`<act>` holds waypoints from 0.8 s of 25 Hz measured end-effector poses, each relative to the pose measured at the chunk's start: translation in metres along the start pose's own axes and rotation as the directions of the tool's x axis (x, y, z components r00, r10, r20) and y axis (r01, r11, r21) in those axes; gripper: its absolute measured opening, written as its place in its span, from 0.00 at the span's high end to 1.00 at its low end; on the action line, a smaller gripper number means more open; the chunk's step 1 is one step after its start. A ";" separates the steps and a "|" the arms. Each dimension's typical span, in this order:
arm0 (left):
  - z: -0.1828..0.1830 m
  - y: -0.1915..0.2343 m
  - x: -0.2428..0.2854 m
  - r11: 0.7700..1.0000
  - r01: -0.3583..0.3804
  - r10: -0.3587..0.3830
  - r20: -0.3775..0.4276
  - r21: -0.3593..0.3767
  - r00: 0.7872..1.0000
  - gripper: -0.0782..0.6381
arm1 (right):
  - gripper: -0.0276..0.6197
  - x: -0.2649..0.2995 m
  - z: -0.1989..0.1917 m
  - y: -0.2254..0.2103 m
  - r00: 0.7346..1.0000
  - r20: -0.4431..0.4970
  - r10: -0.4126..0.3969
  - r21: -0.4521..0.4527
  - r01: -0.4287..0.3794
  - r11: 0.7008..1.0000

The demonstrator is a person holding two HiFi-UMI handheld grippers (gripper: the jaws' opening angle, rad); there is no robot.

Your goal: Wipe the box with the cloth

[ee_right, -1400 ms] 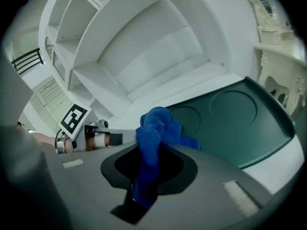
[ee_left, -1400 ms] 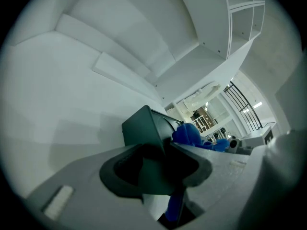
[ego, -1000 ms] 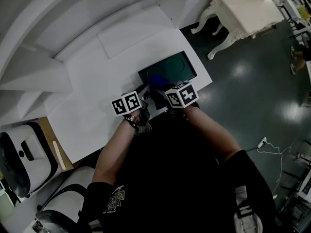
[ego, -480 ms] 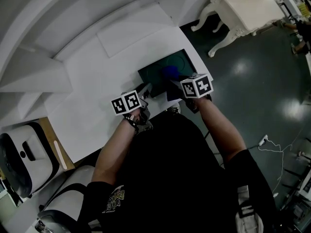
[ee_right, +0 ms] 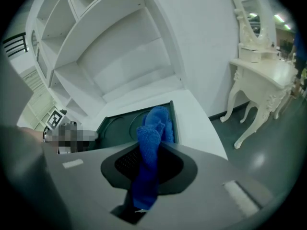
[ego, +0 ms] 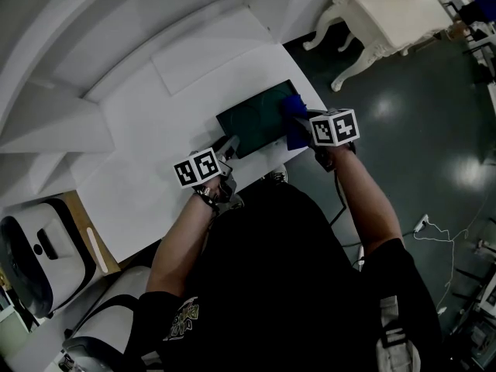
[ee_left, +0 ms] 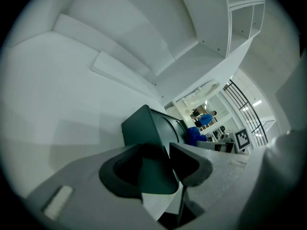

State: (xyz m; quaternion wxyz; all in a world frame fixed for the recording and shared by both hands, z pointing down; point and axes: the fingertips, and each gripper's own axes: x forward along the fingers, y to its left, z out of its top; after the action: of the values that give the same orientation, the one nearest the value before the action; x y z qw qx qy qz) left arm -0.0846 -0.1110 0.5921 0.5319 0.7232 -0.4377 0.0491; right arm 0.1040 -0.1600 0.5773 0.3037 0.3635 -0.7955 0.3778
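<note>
1. The head view alone shows the whole layout. The dark green box [ego: 252, 120] lies flat near the front edge of the white table [ego: 147, 161], with the person's forearms reaching to it from below.
2. In that view the left tongs [ego: 229, 144] meet the box at its near left corner. The right tongs [ego: 299, 127] are at its right end, where the blue cloth [ego: 292, 108] covers the corner.
3. The left gripper view shows what the head view cannot. The left tongs [ee_left: 157, 166] are closed on the box [ee_left: 144, 128], with a wedge of its dark green corner pinched between the jaws.
4. The same view shows the cloth [ee_left: 194, 136] as a small blue lump at the box's far end. White shelving [ee_left: 242, 18] rises behind.
5. The right gripper view shows the right tongs [ee_right: 149, 163] clamped on the cloth [ee_right: 152, 131]. The cloth runs up between the jaws as a thick, nubby blue roll, and its bunched end rests on the box [ee_right: 115, 124] along the right edge.
6. From here the box's top shows a raised circular outline and a thin rim.
7. Only this view shows the side of the cream vanity [ee_right: 261, 78] with curved legs, standing on the dark floor to the right of the table [ee_right: 199, 116].
</note>
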 end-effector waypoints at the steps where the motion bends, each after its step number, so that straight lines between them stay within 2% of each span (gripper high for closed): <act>1: 0.000 0.000 0.000 1.000 0.000 0.000 0.000 0.001 1.000 0.63 | 0.82 -0.001 -0.001 -0.001 1.000 -0.007 -0.003 -0.019 0.003 1.000; 3: -0.001 0.000 0.000 1.000 -0.001 0.001 0.002 0.001 1.000 0.63 | 0.82 -0.004 -0.002 -0.003 1.000 -0.020 -0.020 -0.061 0.019 0.998; 6: -0.001 -0.001 0.000 1.000 0.000 0.000 0.006 -0.001 1.000 0.63 | 0.82 -0.008 -0.001 -0.005 0.999 -0.016 -0.036 -0.079 0.035 0.996; 11: -0.001 0.000 0.000 1.000 -0.001 0.000 0.010 0.003 1.000 0.63 | 0.82 -0.012 -0.002 -0.009 0.993 -0.005 -0.119 -0.135 0.117 0.984; 20: -0.001 -0.001 0.000 1.000 0.005 -0.005 0.011 0.006 1.000 0.63 | 0.82 -0.012 -0.004 -0.010 0.982 -0.002 -0.188 -0.174 0.185 0.967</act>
State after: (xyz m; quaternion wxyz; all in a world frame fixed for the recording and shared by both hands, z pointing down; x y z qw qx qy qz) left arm -0.0835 -0.1103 0.5919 0.5273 0.7262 -0.4387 0.0452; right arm 0.1196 -0.1574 0.5742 0.3755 0.4054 -0.7849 0.2804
